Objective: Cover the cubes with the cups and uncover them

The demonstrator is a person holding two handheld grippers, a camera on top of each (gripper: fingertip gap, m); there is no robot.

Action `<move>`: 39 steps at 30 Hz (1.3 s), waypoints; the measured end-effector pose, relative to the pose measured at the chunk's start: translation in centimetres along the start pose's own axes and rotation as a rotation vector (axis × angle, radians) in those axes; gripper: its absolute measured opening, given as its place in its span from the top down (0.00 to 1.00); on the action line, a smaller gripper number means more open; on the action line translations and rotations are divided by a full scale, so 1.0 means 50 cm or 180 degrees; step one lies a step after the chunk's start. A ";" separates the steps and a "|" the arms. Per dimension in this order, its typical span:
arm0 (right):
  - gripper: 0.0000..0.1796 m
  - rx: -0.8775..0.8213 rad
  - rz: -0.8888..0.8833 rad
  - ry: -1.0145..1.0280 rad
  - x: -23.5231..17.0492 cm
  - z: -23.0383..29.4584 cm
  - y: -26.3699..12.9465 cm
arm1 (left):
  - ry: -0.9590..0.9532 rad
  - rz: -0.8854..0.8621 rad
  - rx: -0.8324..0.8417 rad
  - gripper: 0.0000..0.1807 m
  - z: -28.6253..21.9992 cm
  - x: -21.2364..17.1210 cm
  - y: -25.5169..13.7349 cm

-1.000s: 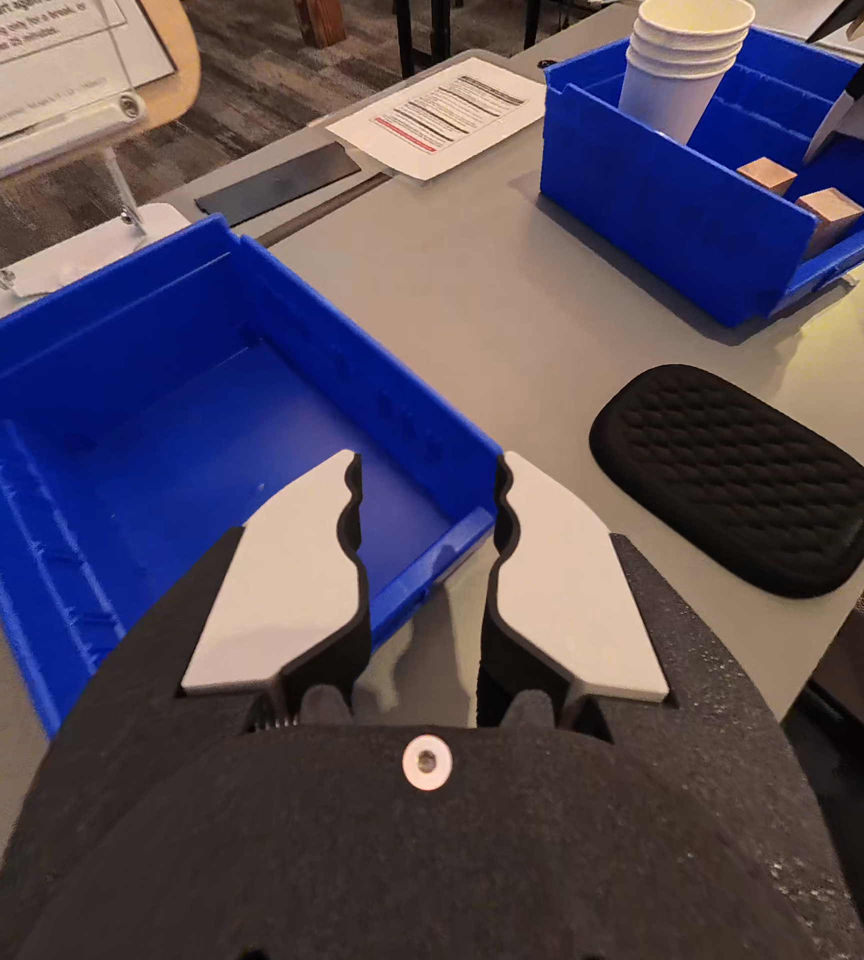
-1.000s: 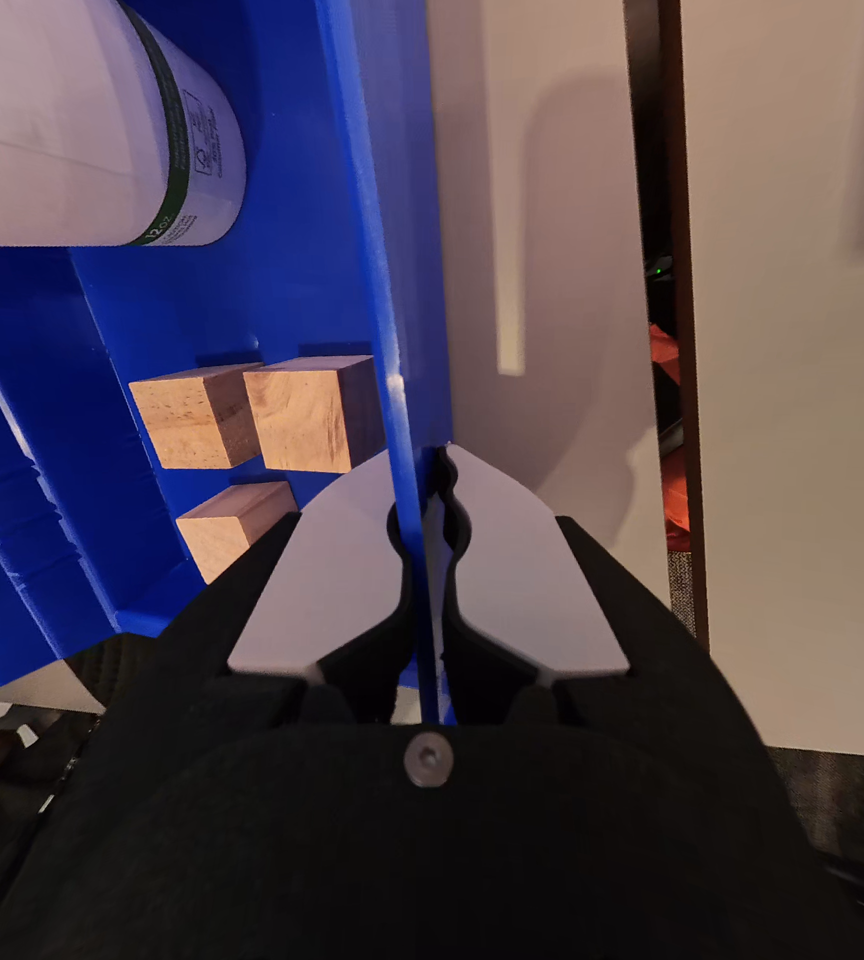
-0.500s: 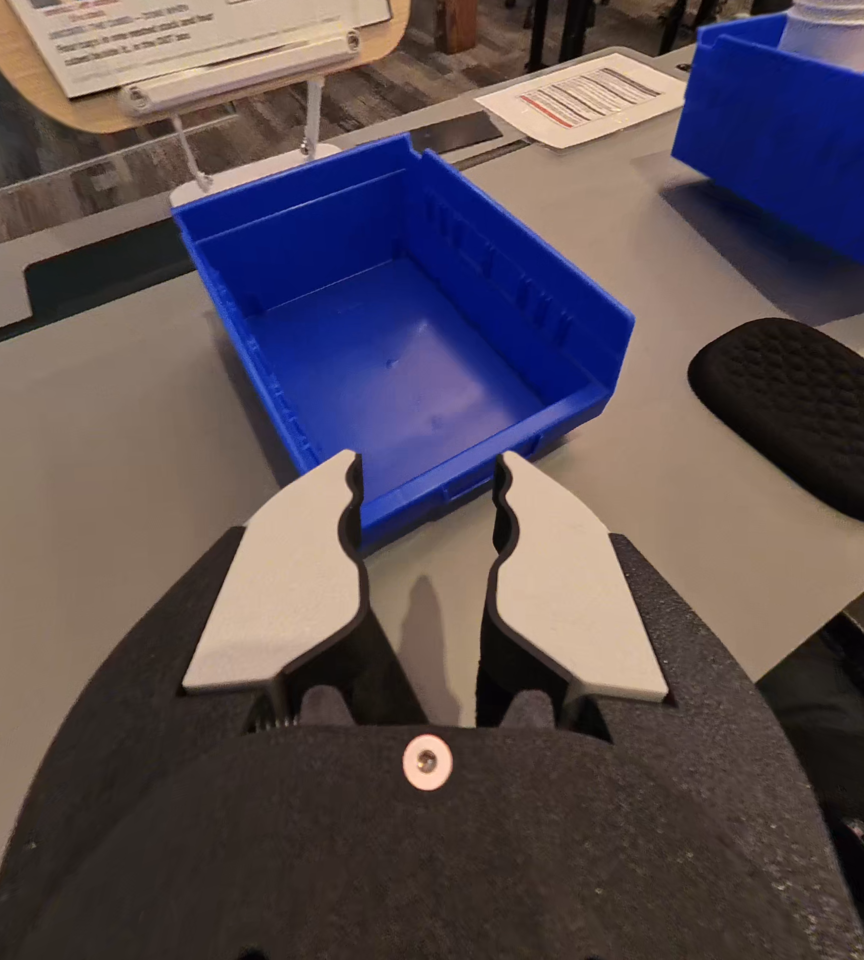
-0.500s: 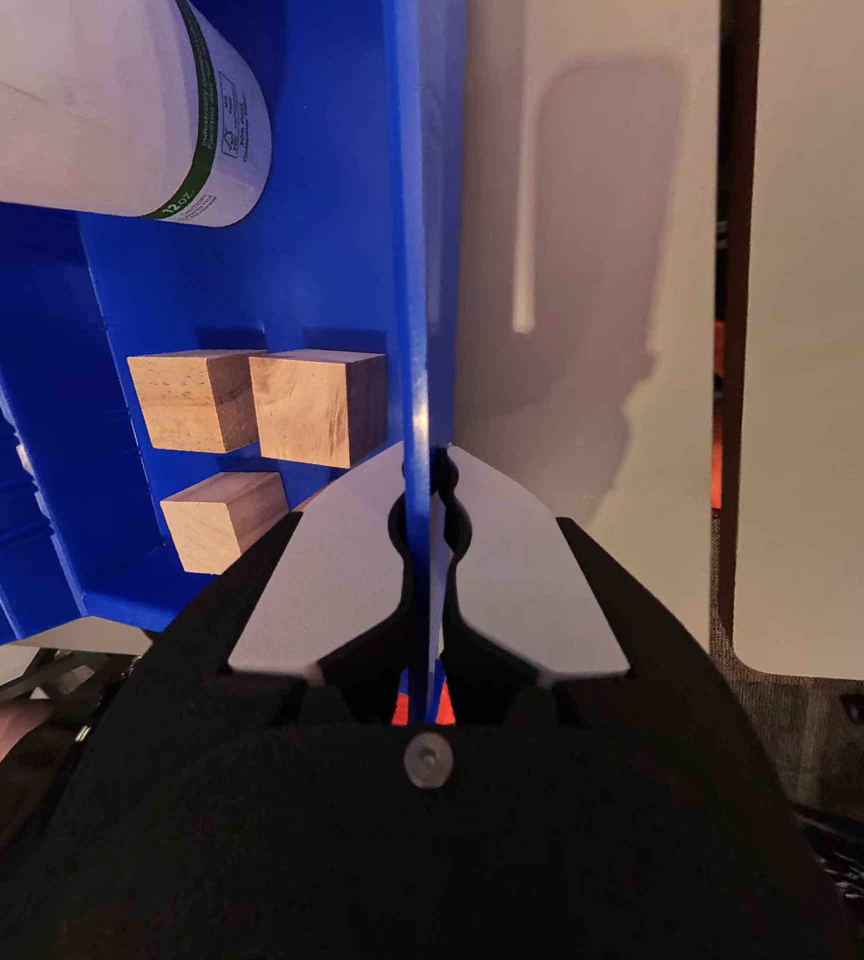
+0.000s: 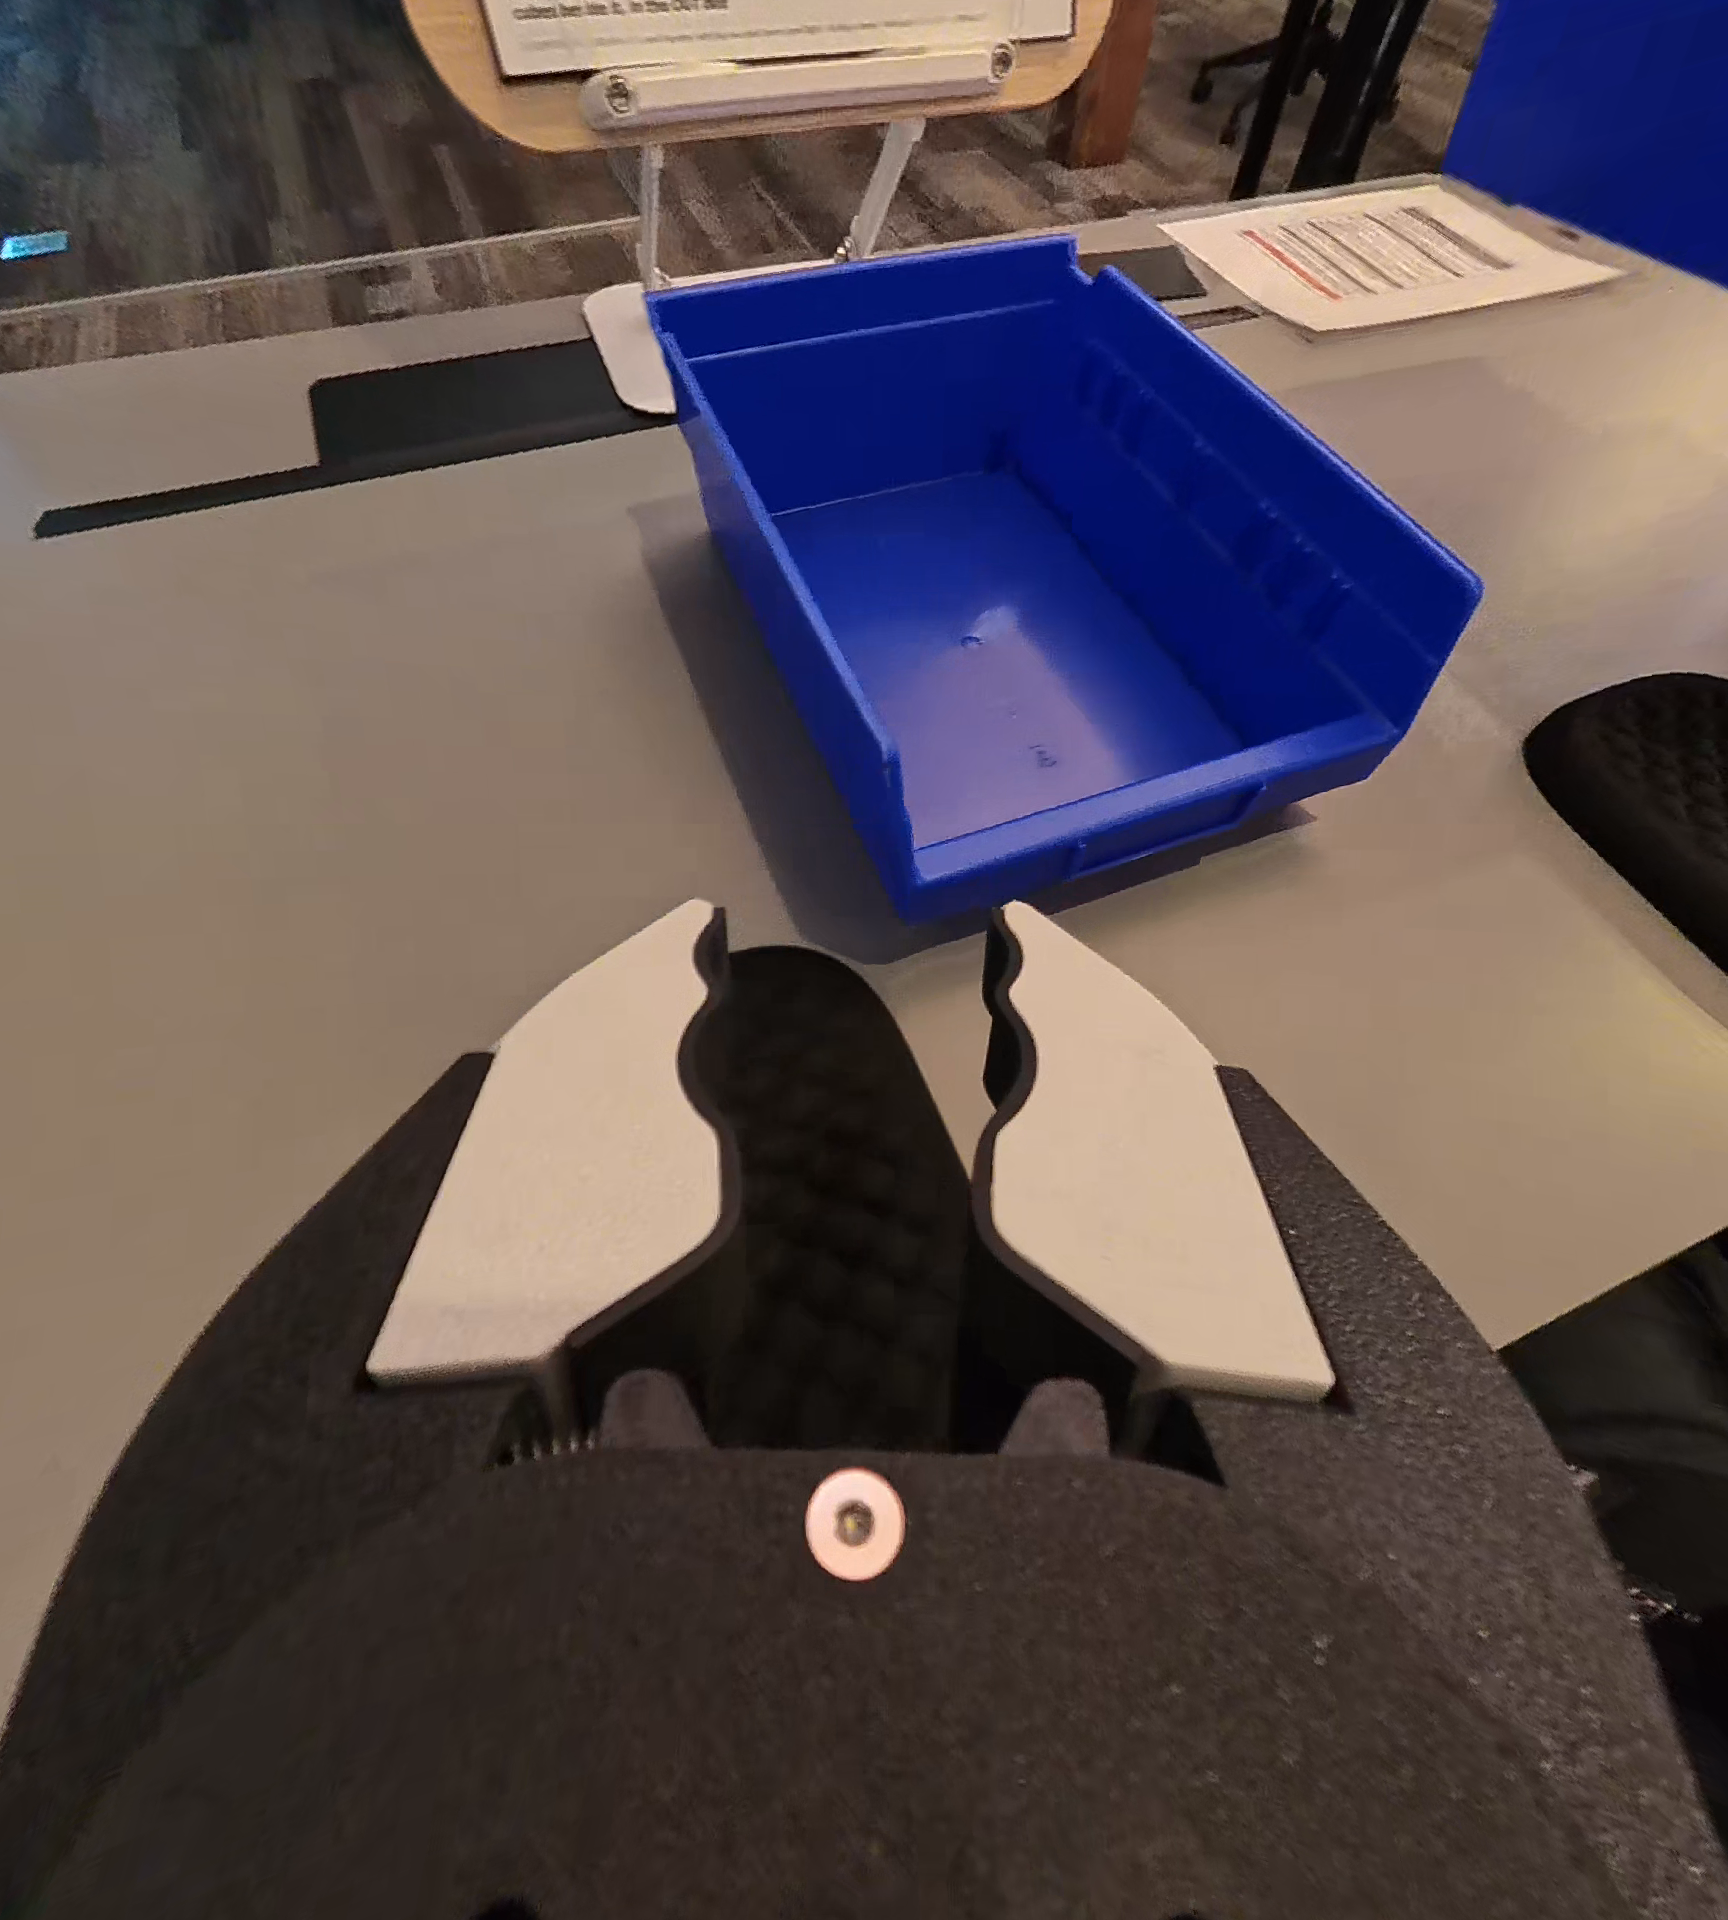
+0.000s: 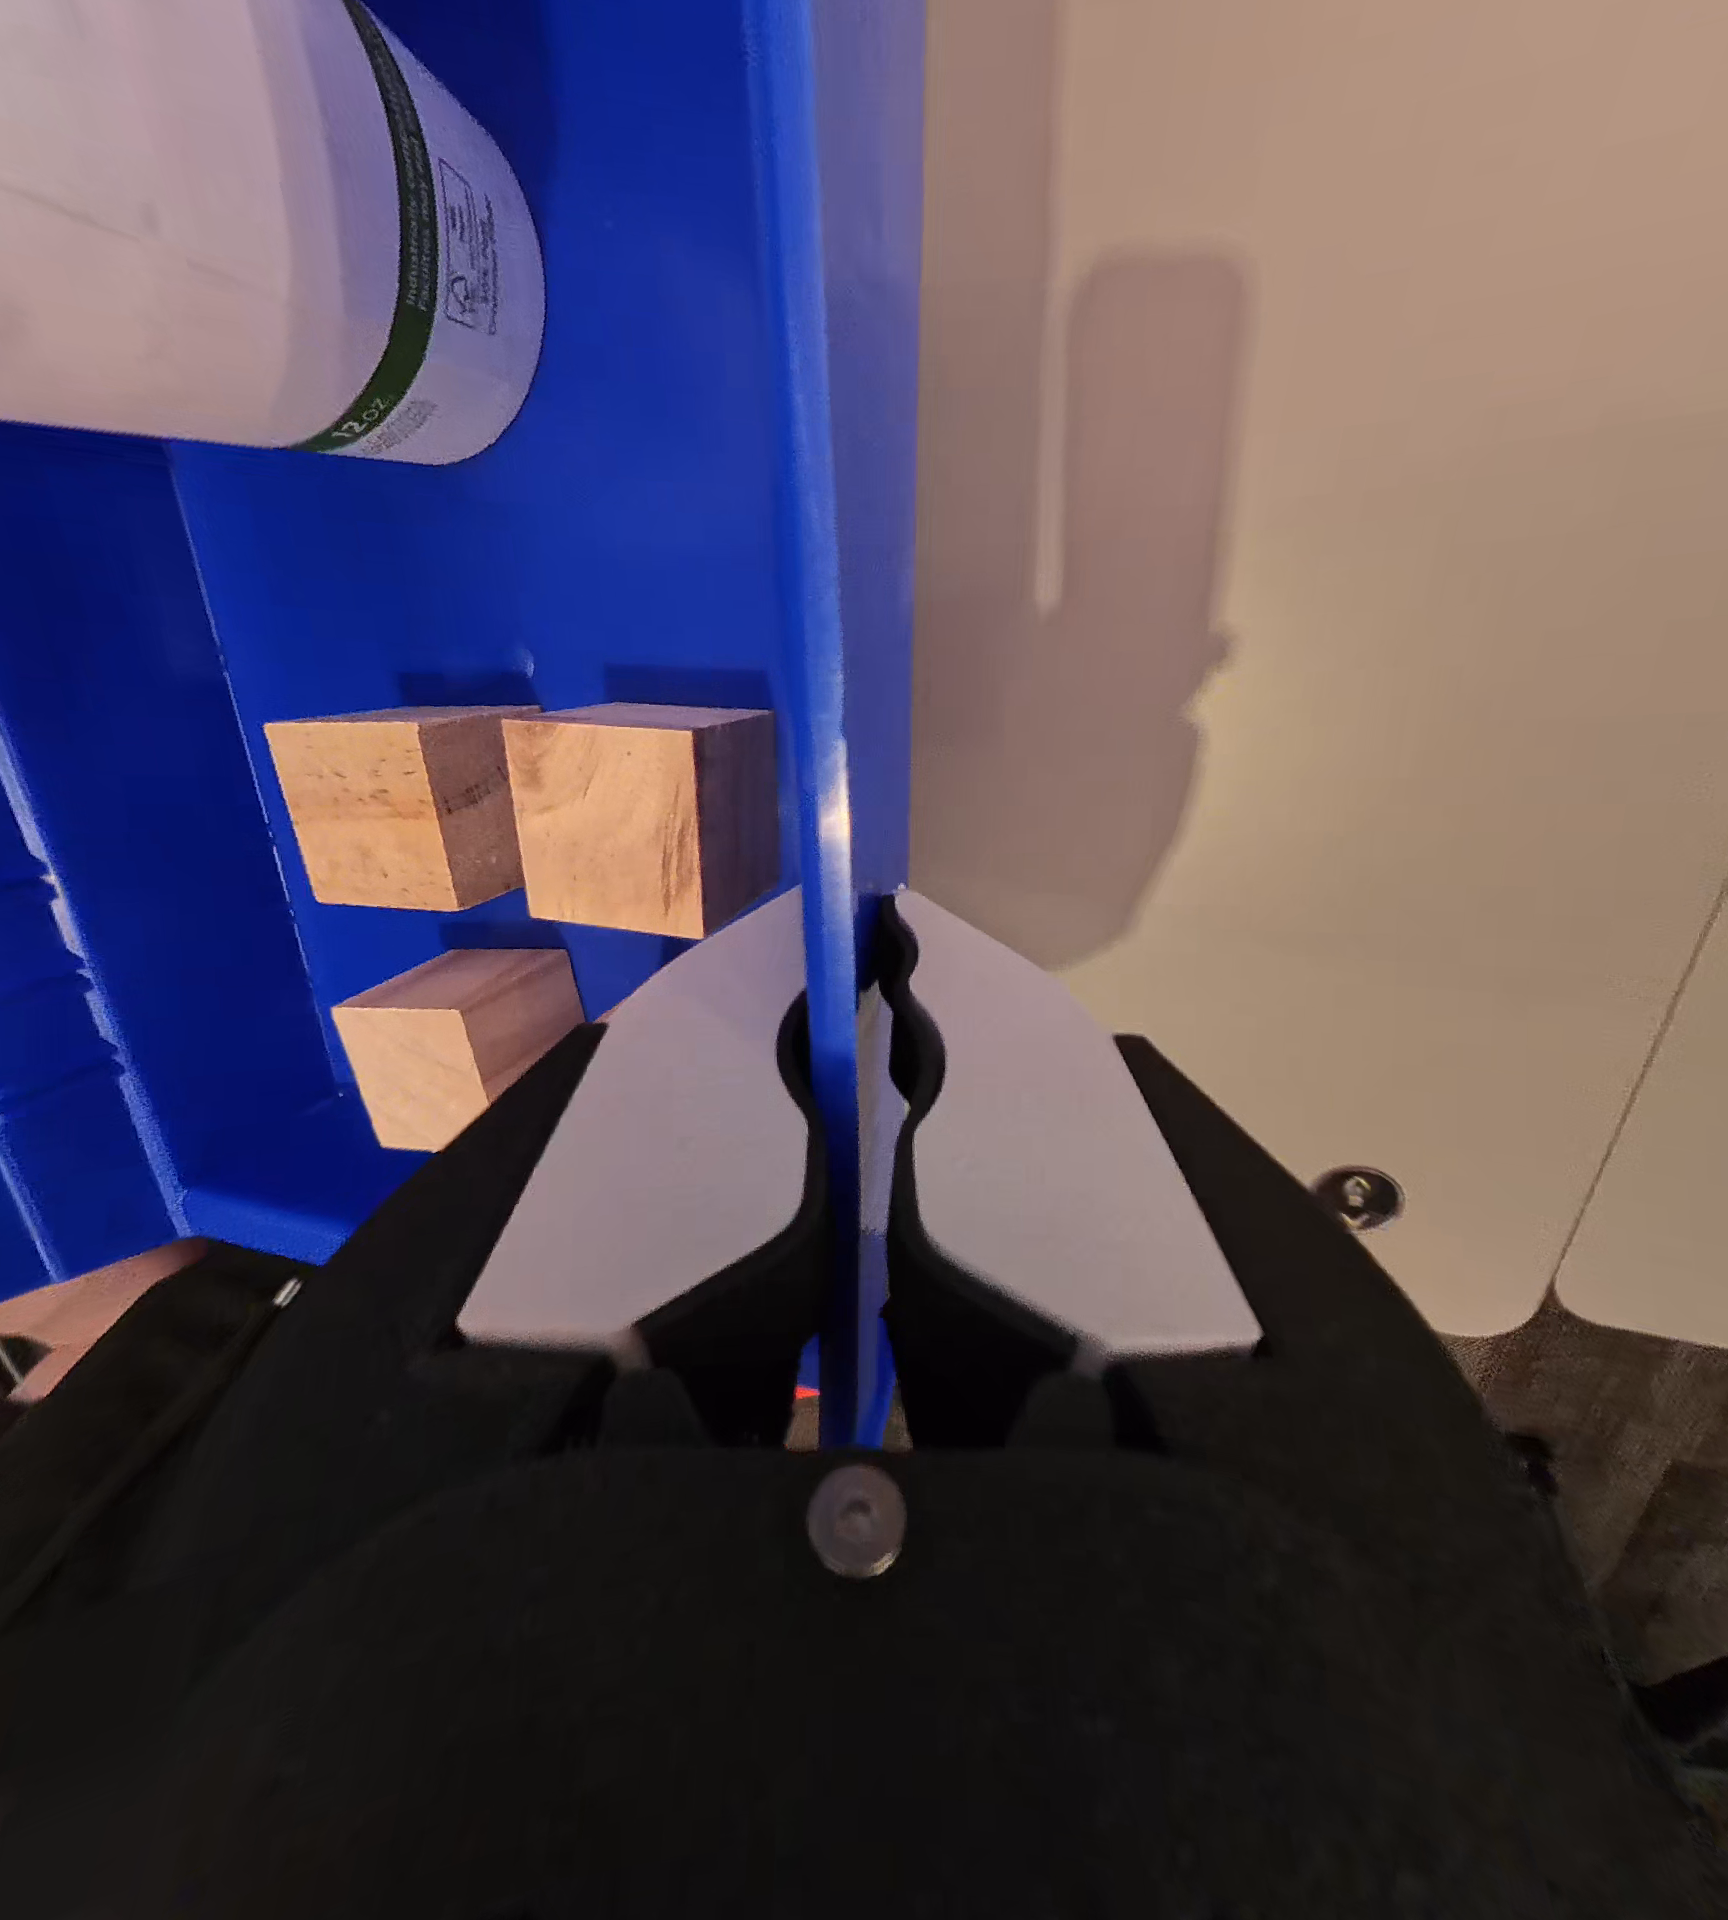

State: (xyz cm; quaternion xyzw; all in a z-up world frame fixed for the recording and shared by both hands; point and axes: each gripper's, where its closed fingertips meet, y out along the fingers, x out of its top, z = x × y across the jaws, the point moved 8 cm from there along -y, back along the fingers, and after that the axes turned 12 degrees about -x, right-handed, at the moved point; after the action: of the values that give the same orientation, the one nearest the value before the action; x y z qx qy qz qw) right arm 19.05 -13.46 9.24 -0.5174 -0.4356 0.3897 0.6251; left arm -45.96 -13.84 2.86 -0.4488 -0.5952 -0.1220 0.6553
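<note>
My left claw [image 5: 852, 940] hangs parted and empty over the worktop [image 5: 268, 779], an empty blue bin [image 5: 1244, 520] upper right. My right claw [image 6: 849, 935] pinches the other bin's wall [image 6: 818, 520]; three cubes [image 6: 631, 816], light and rigid, lie centre left, the crushable cups [image 6: 216, 208] cropped at upper left.
</note>
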 end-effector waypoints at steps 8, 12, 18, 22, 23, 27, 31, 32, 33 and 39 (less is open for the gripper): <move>0.96 0.0182 -0.0125 -0.0750 0.071 0.287 -0.057 | -0.0089 -0.0070 0.0157 0.74 0.026 -0.016 -0.058; 0.96 0.0355 -0.0121 -0.1182 0.103 0.467 -0.061 | -0.0147 -0.0148 0.0268 0.74 0.041 -0.028 -0.096; 0.96 0.0589 -0.0090 -0.1776 0.136 0.751 -0.034 | -0.0308 -0.0226 0.0485 0.74 0.083 -0.050 -0.159; 0.96 0.0747 -0.0056 -0.2064 0.143 0.922 0.000 | -0.0418 -0.0304 0.0631 0.73 0.117 -0.062 -0.199; 0.96 0.0772 -0.0055 -0.2128 0.144 0.960 0.010 | -0.0443 -0.0312 0.0662 0.73 0.125 -0.066 -0.208; 0.96 0.0846 -0.0064 -0.2301 0.146 1.095 0.052 | -0.0549 -0.0357 0.0766 0.74 0.159 -0.082 -0.232; 0.97 0.0911 -0.0101 -0.2353 0.144 1.195 0.115 | -0.0671 -0.0361 0.0813 0.73 0.187 -0.097 -0.245; 0.97 0.0919 -0.0107 -0.2378 0.143 1.216 0.133 | -0.0674 -0.0370 0.0821 0.73 0.191 -0.100 -0.249; 0.97 0.0924 -0.0107 -0.2390 0.142 1.234 0.150 | -0.0675 -0.0370 0.0836 0.74 0.194 -0.103 -0.252; 0.97 0.0935 0.0004 -0.2374 0.130 1.299 0.247 | -0.0705 -0.0392 0.0918 0.73 0.208 -0.109 -0.264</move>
State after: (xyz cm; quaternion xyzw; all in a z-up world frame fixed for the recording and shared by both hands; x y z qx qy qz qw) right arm -40.88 14.56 3.51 -0.2459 -0.5720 0.6093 0.4911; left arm -63.50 -15.75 2.67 -0.3236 -0.7013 -0.0251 0.6346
